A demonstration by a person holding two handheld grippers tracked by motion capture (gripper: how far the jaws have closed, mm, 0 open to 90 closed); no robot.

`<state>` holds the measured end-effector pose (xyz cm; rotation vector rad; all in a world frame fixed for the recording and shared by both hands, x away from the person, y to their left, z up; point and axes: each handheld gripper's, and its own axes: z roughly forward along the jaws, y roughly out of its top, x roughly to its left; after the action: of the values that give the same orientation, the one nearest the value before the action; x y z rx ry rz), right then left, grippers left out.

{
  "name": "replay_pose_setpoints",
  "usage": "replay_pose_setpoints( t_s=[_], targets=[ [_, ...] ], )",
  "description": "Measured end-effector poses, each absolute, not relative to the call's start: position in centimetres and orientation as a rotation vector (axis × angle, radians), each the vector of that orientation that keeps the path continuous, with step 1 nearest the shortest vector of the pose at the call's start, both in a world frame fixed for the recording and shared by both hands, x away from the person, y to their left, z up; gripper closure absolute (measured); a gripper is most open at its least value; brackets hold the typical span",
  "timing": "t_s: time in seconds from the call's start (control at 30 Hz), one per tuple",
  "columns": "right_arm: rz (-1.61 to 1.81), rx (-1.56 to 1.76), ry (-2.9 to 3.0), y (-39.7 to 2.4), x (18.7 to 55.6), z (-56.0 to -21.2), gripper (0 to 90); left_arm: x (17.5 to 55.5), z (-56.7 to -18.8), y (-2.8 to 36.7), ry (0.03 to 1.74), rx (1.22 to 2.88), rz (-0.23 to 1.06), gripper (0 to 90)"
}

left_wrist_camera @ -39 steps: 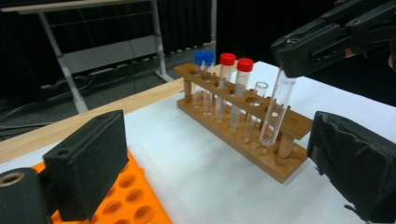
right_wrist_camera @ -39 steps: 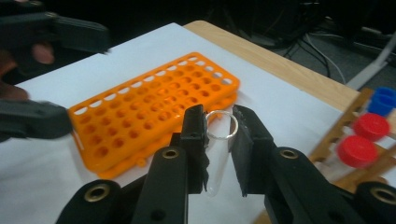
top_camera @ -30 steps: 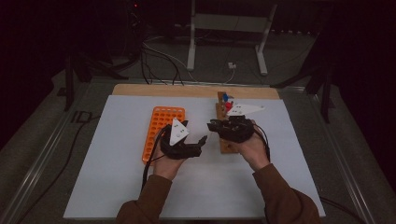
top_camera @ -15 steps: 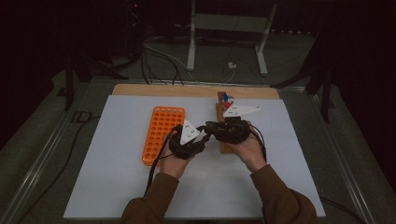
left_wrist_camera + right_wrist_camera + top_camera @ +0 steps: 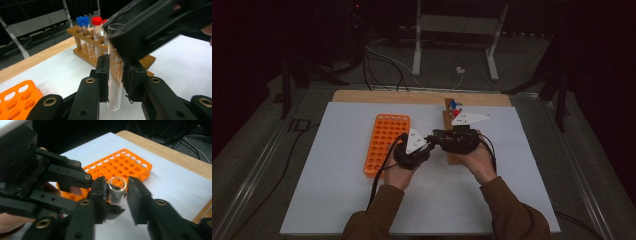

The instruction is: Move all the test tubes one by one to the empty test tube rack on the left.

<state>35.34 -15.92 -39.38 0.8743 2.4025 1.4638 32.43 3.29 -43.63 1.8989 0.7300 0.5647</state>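
Observation:
A clear, uncapped glass test tube (image 5: 115, 97) stands upright between both grippers over the white mat. My left gripper (image 5: 117, 68) has just closed and is shut on the tube's middle. My right gripper (image 5: 117, 185) has just been opening; the tube's rim (image 5: 117, 191) still stands between its jaws, with a gap showing on the right side. In the high view the left gripper (image 5: 426, 143) and right gripper (image 5: 438, 137) meet tip to tip, between the orange rack (image 5: 387, 142) and the wooden rack (image 5: 449, 120).
The wooden rack (image 5: 100, 53) holds blue-capped (image 5: 82, 21) and red-capped (image 5: 97, 21) tubes just behind the grippers. The orange rack (image 5: 125, 167) with several empty holes lies to the left. The white mat (image 5: 337, 200) covers the table; a wooden strip (image 5: 377, 96) runs along its far edge.
The left hand has moved right, away from the orange rack, until its gripper meets the right gripper's tip. The right hand has stayed by the wooden rack.

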Motion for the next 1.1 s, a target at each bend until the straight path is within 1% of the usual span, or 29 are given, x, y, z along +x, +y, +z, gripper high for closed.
replay_pose_setpoints(
  t_s=[0.07,0.1,0.13,0.17,0.2,0.23,0.33,0.6,0.73,0.87,0.97,1.1],
  targets=[
    [1.482,0.881,2.393,-16.3,35.4,-39.4,55.9,32.5,-43.7,3.4,0.737,1.896,0.565,75.3],
    [1.482,0.881,2.393,-16.3,35.4,-39.4,55.9,32.6,-43.7,3.6,0.745,1.891,0.565,75.3],
    [1.489,0.884,2.38,-16.7,35.3,-39.5,48.4,32.7,-43.7,4.0,0.755,1.884,0.57,75.3],
    [1.488,0.891,2.376,-16.9,35.3,-39.6,45.1,32.7,-43.7,4.2,0.764,1.88,0.572,75.3],
    [1.488,0.891,2.376,-16.9,35.3,-39.6,45.1,32.7,-43.7,4.2,0.764,1.88,0.572,75.3],
    [1.48,0.907,2.359,-17.5,35.2,-39.8,39.2,32.8,-43.7,4.7,0.777,1.867,0.577,75.3],
    [1.471,0.941,2.317,-18.4,34.9,-40.4,31.7,32.9,-43.6,5.1,0.789,1.85,0.578,75.3],
    [1.448,0.949,2.221,-21.0,33.5,-41.3,16.2,33.4,-43.1,6.9,0.81,1.801,0.576,75.3],
    [1.446,0.954,2.198,-22.1,32.7,-41.7,13.7,33.9,-43.0,8.0,0.828,1.775,0.585,75.2],
    [1.438,0.972,2.173,-23.3,31.9,-42.4,8.8,34.2,-43.0,8.6,0.836,1.768,0.601,75.1],
    [1.425,1.004,2.148,-24.3,31.4,-43.0,3.2,34.6,-42.9,9.1,0.847,1.754,0.605,75.1],
    [1.42,1.025,2.128,-25.0,31.0,-43.4,0.9,35.2,-43.0,9.5,0.858,1.745,0.613,75.0]
  ],
)
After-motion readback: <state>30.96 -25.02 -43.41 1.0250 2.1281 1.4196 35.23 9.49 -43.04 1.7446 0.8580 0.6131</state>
